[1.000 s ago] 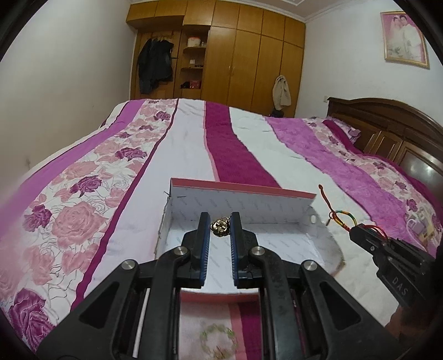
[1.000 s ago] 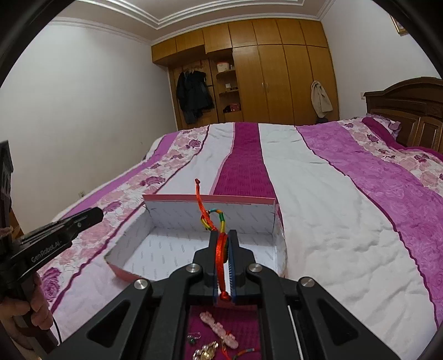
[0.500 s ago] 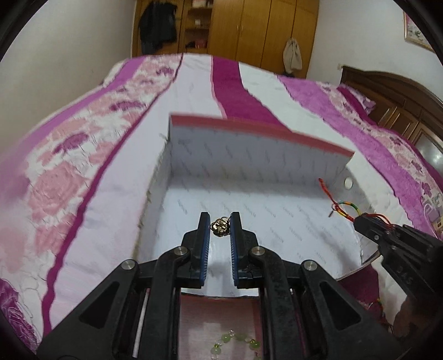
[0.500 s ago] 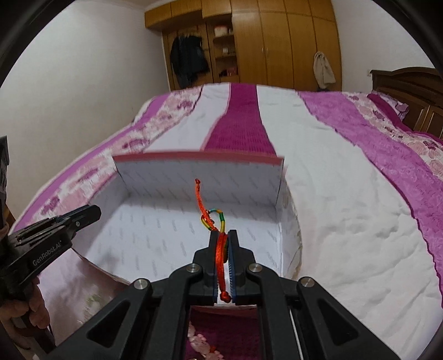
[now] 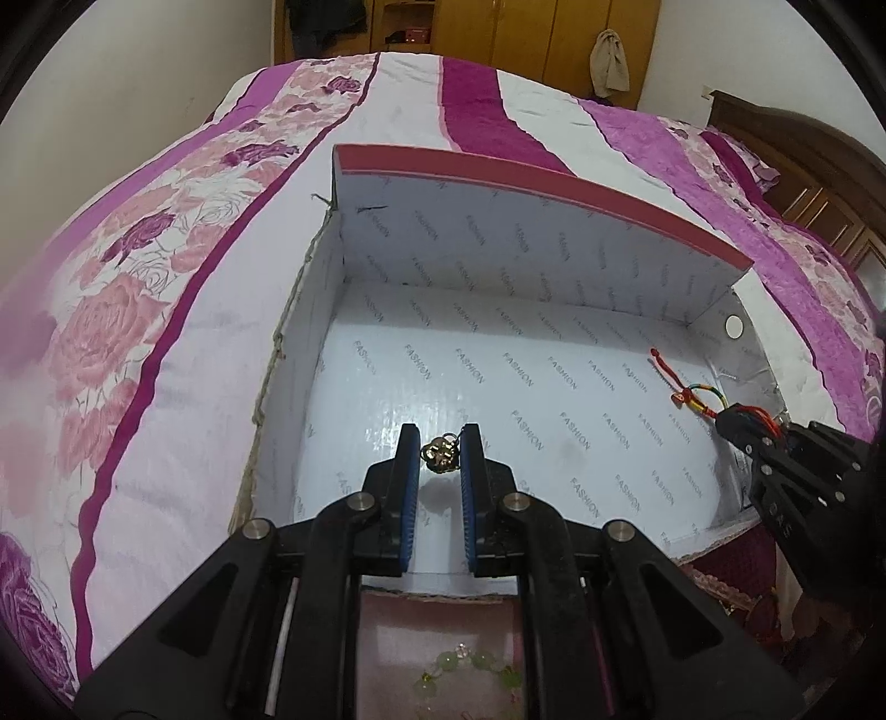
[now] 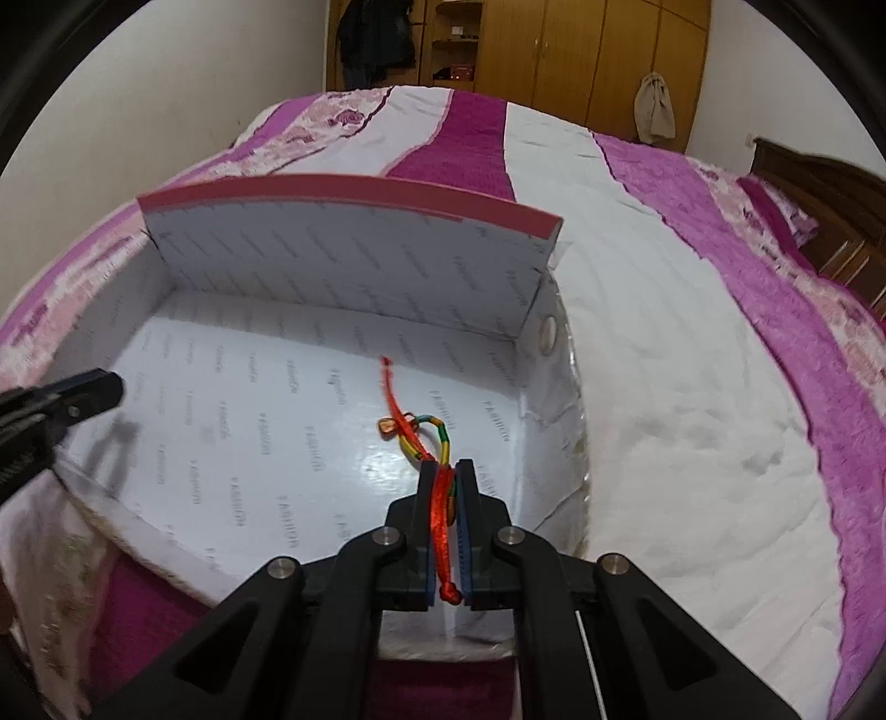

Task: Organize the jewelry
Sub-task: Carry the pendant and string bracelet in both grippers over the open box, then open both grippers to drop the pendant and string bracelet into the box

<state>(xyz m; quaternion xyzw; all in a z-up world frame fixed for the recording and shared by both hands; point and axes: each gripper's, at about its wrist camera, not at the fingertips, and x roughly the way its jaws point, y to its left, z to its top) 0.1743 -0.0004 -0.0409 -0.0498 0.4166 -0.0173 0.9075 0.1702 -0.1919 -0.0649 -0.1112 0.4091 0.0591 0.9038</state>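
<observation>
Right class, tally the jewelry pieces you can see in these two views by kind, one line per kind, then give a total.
Gold charm, held in the left claw: 1
Red cord bracelet, held in the right claw: 1
Green bead bracelet, lying outside the white box: 1
Total: 3

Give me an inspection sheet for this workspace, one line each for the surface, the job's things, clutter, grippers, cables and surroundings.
Surface: bed with a pink, purple and white striped floral quilt.
Job's things: open white-lined box with a red rim on the bed, nothing lying on its floor; small gold trinket; red braided cord bracelet with multicoloured section; green bead bracelet lies before the box.
Clutter: nothing seen.
Grippers: left gripper shut on the gold trinket over the box; right gripper shut on the cord bracelet, its free end hanging into the box.
Cables: nothing seen.
Surroundings: wooden wardrobe, dark coat hanging, wooden headboard.
</observation>
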